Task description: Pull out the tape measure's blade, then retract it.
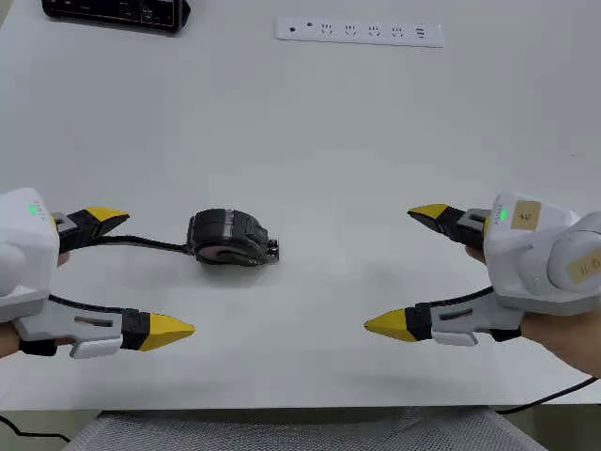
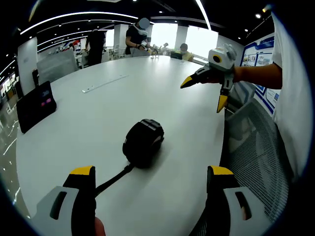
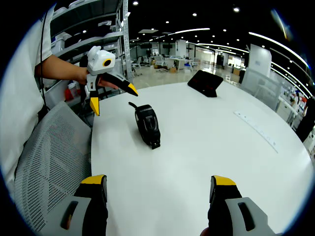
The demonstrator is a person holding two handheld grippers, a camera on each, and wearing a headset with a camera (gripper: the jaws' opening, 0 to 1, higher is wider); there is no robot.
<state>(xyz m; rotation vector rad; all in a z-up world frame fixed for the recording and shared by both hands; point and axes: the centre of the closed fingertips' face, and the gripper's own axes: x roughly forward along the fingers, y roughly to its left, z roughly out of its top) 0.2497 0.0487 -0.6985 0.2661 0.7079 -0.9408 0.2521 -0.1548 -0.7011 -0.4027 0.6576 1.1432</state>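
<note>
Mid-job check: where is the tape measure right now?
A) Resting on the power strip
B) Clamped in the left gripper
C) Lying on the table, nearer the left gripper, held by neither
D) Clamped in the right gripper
C: the tape measure lies on the table just beyond the open left gripper, while the right gripper is open and farther off.

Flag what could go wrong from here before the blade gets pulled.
The tape measure lies loose on the table, both tools open and clear of it; pulling the blade before the left tool clamps the case would likely drag it.
The blade hook facing the right tool is small, so the pointed tips may slip off.
The black strap trails toward the left tool and might snag.
</note>
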